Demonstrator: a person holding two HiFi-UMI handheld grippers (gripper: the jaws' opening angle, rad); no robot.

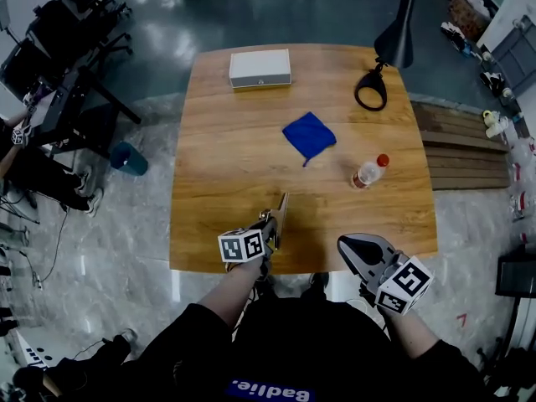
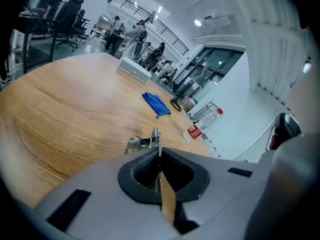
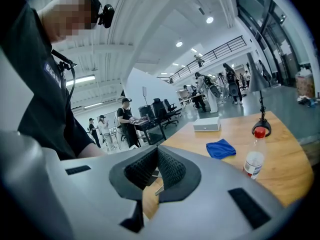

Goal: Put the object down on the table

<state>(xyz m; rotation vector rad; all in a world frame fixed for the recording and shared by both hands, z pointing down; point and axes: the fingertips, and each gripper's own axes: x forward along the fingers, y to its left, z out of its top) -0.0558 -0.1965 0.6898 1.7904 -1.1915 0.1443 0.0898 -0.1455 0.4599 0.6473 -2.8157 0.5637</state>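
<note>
Wooden and thin, a board [image 1: 281,212] with a metal clip [image 2: 144,142] at its far end stands on its edge between the jaws of our left gripper [image 1: 266,229]. It is probably a clipboard, though we see it only edge-on. The jaws are closed tight on it, and it is over the near edge of the table [image 1: 234,153]. Our right gripper [image 1: 358,248] hangs just off that edge, with its jaws pressed together and nothing between them. To do this step well, we think we should turn the wrist until the board lies flat. Then we lower it until its whole face meets the wood, and only then let the jaws part. Released on its edge, it would likely tip and clatter. The bare area in front of us suits, well apart from the blue cloth [image 1: 309,135] and the bottle [image 1: 368,172].
</note>
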